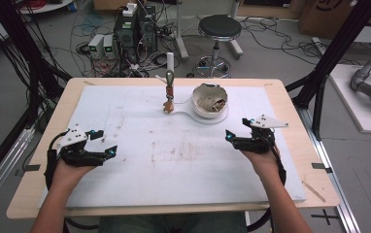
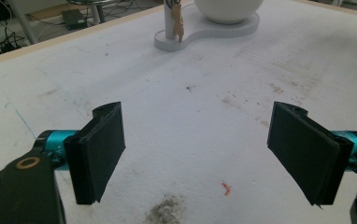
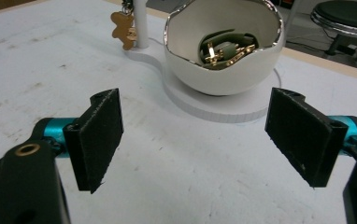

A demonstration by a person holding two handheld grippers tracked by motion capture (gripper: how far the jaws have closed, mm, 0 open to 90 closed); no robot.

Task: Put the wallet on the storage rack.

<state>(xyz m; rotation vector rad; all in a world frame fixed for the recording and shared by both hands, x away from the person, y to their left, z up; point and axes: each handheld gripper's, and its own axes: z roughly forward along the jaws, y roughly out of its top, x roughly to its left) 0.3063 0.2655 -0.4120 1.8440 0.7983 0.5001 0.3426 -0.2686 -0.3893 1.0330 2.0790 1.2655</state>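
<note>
A white bowl point(image 3: 223, 56) shaped like a cracked egg is seen just ahead of the right gripper point(image 3: 195, 135), with gold and green things point(image 3: 221, 49) kept inside it. Both the right gripper and the left gripper point(image 2: 197, 154) are held wide open with nothing between their jaws. A small brown bear charm point(image 3: 123, 29) is hung on a white post point(image 3: 140, 23) beside the bowl, well ahead of the left gripper on the table point(image 1: 183, 160).
</note>
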